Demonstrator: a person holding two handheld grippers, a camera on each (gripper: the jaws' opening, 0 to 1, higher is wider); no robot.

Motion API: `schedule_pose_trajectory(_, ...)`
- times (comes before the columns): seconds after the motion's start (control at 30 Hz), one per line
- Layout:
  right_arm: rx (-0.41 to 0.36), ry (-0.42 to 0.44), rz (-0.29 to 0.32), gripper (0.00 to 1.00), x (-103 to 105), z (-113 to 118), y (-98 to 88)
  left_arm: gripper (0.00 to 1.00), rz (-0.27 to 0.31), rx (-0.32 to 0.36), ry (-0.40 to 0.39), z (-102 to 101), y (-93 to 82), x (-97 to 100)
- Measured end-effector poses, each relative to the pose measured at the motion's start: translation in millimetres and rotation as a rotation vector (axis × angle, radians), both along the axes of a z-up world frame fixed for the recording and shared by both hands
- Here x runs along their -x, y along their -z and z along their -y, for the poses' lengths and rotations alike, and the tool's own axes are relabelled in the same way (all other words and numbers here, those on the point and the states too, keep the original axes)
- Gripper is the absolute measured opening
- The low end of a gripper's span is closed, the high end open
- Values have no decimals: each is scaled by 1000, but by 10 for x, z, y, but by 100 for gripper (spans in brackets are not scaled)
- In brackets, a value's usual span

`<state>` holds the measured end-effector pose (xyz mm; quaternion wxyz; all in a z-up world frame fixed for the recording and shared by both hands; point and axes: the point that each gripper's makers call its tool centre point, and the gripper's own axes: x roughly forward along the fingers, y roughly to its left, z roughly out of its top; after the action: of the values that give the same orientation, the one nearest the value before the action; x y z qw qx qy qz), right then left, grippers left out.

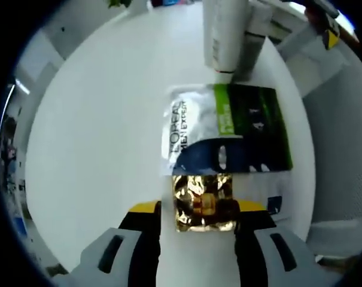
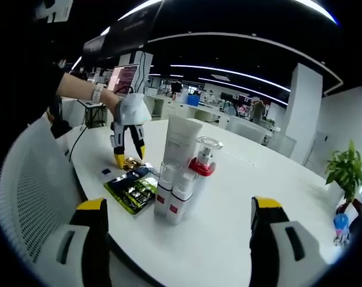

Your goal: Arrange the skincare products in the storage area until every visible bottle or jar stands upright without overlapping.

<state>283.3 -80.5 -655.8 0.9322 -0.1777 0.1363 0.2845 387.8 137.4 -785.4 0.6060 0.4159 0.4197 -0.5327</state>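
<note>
A crumpled gold foil packet [image 1: 203, 202] lies on the white table [image 1: 97, 149], and my left gripper [image 1: 198, 210] is shut on it, its yellow-tipped jaws against both sides. Just beyond lies a flat green and dark L'Oreal sachet [image 1: 228, 128], then a white tube [image 1: 224, 33]. In the right gripper view a hand holds that left gripper [image 2: 129, 158] down over the gold packet [image 2: 131, 162], beside the sachet [image 2: 133, 188]. Upright in a cluster stand the white tube [image 2: 182, 140], a pump bottle with a red collar [image 2: 203, 160] and two small white bottles [image 2: 167, 186]. My right gripper [image 2: 179, 206] hangs open, short of them.
A small blue sachet [image 1: 274, 204] lies right of the left jaws. A white mesh chair back [image 2: 31, 179] stands at the table's near left edge. A person's sleeve and wrist [image 2: 79, 86] reach in from the left. A potted plant [image 2: 347, 170] stands far right. Bare table [image 2: 228, 239] spreads right of the bottles.
</note>
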Motion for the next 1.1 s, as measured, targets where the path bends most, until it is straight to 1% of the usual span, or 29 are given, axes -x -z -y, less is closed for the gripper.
schedule_pose_trajectory(0.07,2,1,2,99,-1,1,-1,44,0,0,2,6,-1,22)
schedule_pose_trajectory(0.23,6,-1,2,99,-2,-4,1,46,20,1,7,16,-11,17)
schedule_pose_trajectory(0.4,21,-2,0,99,2,-9,17,51,41,7,-8,12,-21,-15)
schedule_pose_trajectory(0.5,23,-2,0,99,3,-9,20,52,38,8,-10,13,-19,-11)
schedule_pose_trajectory(0.57,25,-2,2,99,1,-7,17,54,49,7,-8,15,-23,-24)
schedule_pose_trajectory(0.73,35,-5,-2,99,5,-12,34,52,38,15,-4,22,-20,11)
schedule_pose_trajectory(1.1,50,-6,-4,99,6,-10,49,57,61,24,-21,10,-32,-23)
